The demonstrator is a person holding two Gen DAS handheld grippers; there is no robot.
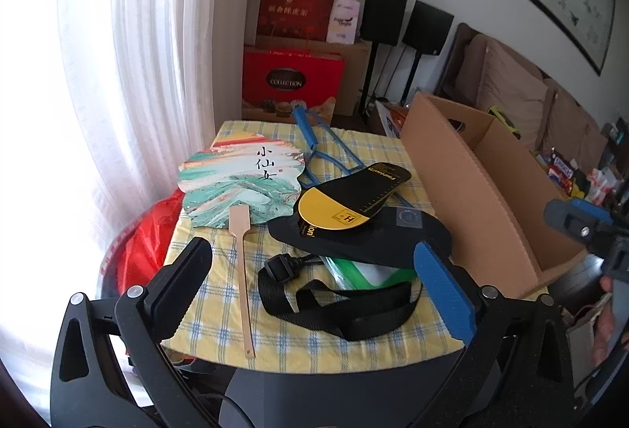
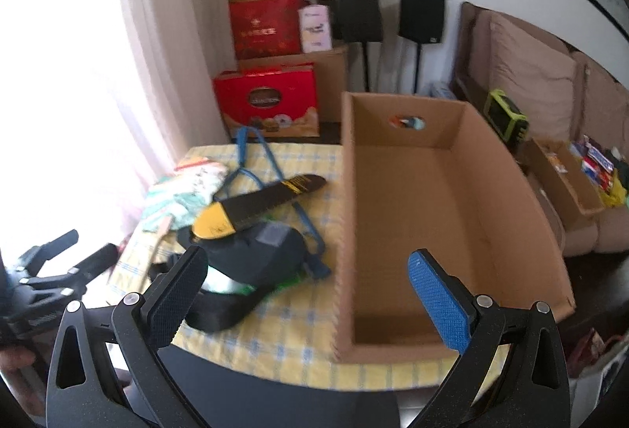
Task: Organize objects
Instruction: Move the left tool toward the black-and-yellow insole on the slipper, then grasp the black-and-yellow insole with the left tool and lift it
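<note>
Green pouch [image 1: 365, 272] mostly hidden under insoles [image 1: 354, 208]; both grippers [image 1: 314, 270] [image 2: 310, 294] spread, empty-jawed.

The tablecloth [image 1: 275, 345] is yellow with a blue-and-white check. The fan [image 1: 240, 184] swirls green, white and orange around black characters. The insole [image 1: 346, 200] is black and yellow, the strap [image 1: 334, 306] black, the cardboard box [image 2: 491, 192] plain brown.

I see a marbled paper fan [image 1: 243, 184] lying flat on the checked cloth, its wooden handle toward me; a black-and-yellow insole [image 1: 350, 198] rests tilted atop a dark insole [image 1: 393, 235]; a black strap [image 1: 334, 304] coils in front; an open cardboard box [image 2: 424, 215] stands alongside.
</note>
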